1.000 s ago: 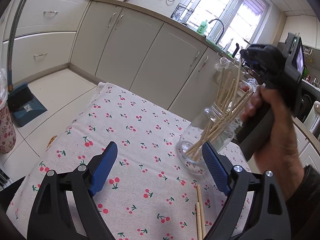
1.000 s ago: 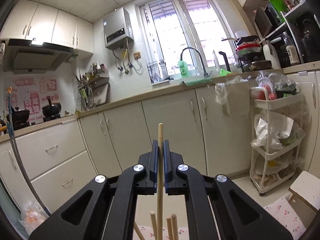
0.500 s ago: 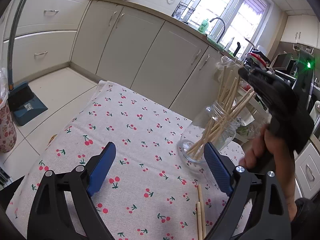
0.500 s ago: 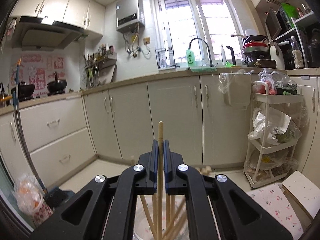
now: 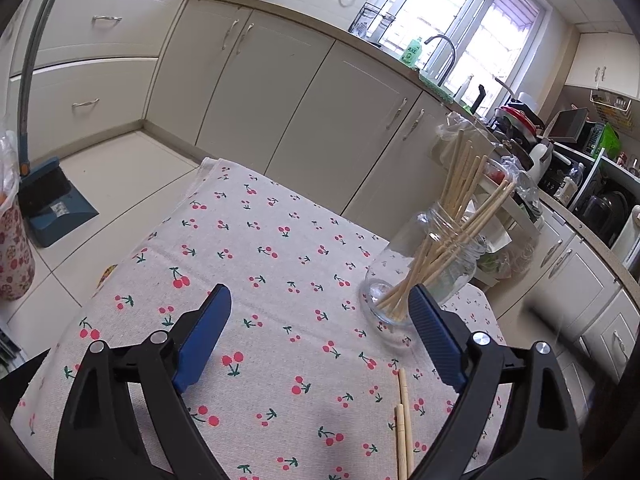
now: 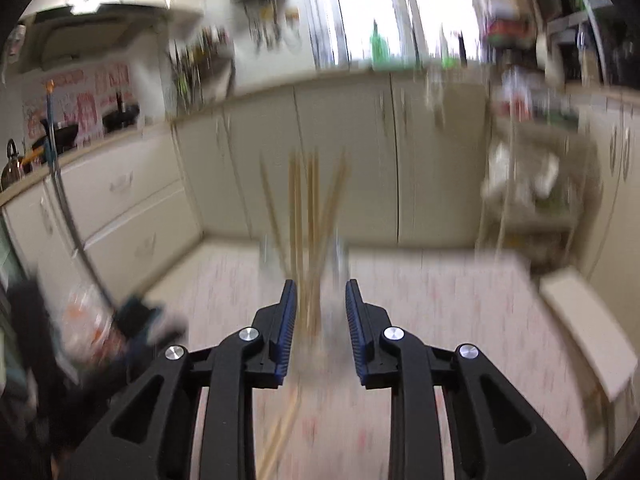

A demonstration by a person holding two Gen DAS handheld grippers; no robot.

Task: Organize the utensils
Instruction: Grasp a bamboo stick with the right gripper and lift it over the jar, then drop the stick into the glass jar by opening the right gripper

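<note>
A clear glass jar [image 5: 424, 276] stands on the cherry-print tablecloth [image 5: 256, 272] with several wooden chopsticks [image 5: 460, 200] leaning in it. Two more chopsticks [image 5: 403, 420] lie flat on the cloth in front of the jar. My left gripper [image 5: 320, 336] hovers low over the cloth, open and empty, its right pad just before the jar. In the blurred right wrist view my right gripper [image 6: 321, 332] has its jaws opening with nothing pressed between them; the jar's chopsticks [image 6: 308, 216] stand beyond it, and loose chopsticks [image 6: 280, 436] lie below it.
Cream kitchen cabinets [image 5: 280, 92] run behind the table. A blue dustpan with a broom [image 5: 52, 208] and a floral bin [image 5: 12, 248] stand on the floor at left. A wire trolley [image 6: 528, 184] and a white stool [image 6: 588, 320] are at right.
My right gripper, shut on one chopstick above the jar, has let it go, opened and swung down and back; it and the hand have left the left wrist view. The left gripper stayed still.
</note>
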